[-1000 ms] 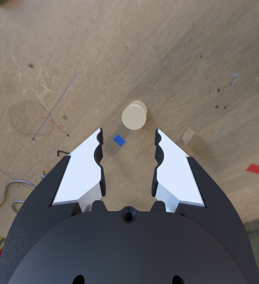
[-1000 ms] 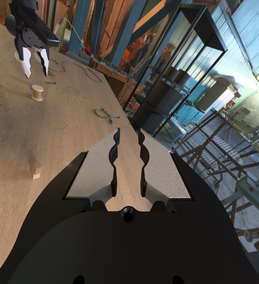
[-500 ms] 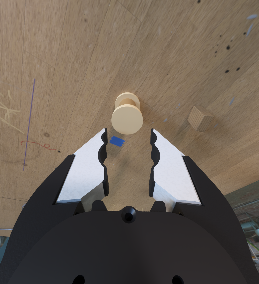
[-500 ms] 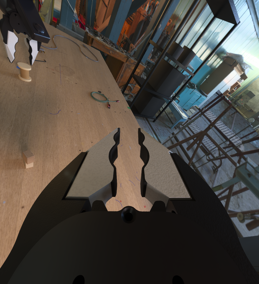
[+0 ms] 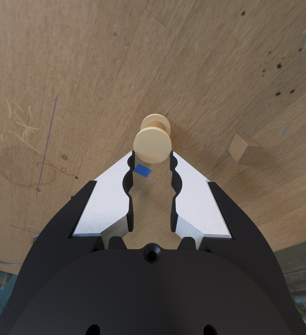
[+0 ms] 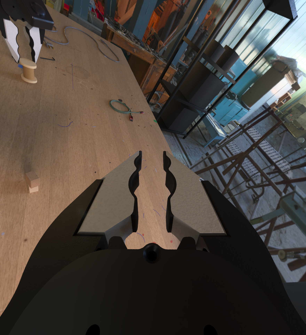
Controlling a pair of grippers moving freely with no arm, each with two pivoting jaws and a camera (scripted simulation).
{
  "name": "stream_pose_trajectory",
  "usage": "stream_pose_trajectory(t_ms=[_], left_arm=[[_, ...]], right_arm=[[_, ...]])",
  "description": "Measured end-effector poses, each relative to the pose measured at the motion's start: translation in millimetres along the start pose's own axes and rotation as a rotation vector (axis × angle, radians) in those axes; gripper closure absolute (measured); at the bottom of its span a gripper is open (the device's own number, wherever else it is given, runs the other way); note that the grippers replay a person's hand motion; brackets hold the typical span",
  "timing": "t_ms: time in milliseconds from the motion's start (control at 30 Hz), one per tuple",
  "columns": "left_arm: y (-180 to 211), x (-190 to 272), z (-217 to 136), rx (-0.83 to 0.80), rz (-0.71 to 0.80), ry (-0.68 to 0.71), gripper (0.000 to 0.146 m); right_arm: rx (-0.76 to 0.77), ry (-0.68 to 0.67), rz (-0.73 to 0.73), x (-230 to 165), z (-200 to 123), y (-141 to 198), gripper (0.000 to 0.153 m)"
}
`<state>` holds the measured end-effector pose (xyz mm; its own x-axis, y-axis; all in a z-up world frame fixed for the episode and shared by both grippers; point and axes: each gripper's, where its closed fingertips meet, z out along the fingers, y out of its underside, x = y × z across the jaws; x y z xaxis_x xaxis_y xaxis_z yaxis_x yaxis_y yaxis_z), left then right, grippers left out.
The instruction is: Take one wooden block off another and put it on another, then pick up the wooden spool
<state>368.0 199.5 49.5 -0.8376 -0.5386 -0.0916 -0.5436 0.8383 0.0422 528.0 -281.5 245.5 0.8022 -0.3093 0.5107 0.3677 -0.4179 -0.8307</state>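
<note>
Left gripper (image 5: 152, 152) hung jaws apart, nothing held, tips right at the top flange of the wooden spool (image 5: 152, 144), one fingertip (image 5: 132, 154) each side of the disc. Whether the tips actually touched the flange I couldn't tell; looked like bare clearance. Spool stood upright on the workbench (image 5: 94, 54), long axis vertical, running straight ahead of my fingers and a little tilted away from me in my left wrist view, so the narrow core lay just beyond the tips, under that flange. From the right wrist view, the left gripper (image 6: 24, 60) pointed down onto the spool (image 6: 28, 72), tips level with its top disc. Judged the step as pre-grasp on the spool: go further along that axis, then close on the core or flange.

Right gripper (image 6: 152, 154) was empty too, jaws parted with a narrow gap, aimed along the bench edge, well apart from the spool. So left was clearly the nearer one.

Loose wooden block (image 5: 243, 149) sat off to the right of my left fingers, apart from the spool. Stacked blocks (image 6: 32, 181), darker on lighter, lay left of my right fingers; block part looked done. Blue tape scrap (image 5: 142, 170) lay between my left fingers.
</note>
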Motion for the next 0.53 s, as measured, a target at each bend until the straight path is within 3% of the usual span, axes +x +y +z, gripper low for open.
stream_pose_trajectory(t_ms=[100, 267, 433, 533], left_arm=[[-3.3, -4.7, -21.5, 0.085, -0.078, -0.027, 0.108], [-11.1, -16.3, -74.3, 0.366, -0.292, -0.077, 0.108], [-49.0, -14.2, -153.4, 0.86, -0.584, -0.061, 0.108], [-97.1, 14.9, -202.4, 1.172, -0.576, 0.006, 0.108]], right_arm=[[0.008, 0.001, 0.006, 0.9, -1.2, -0.3, 0.129], [0.041, -0.009, 0.021, 0.6, -3.1, -4.7, 0.13], [0.099, -0.032, 0.052, -3.5, -2.5, -16.7, 0.13], [0.157, -0.072, 0.1, -11.1, 2.6, -31.4, 0.13]])
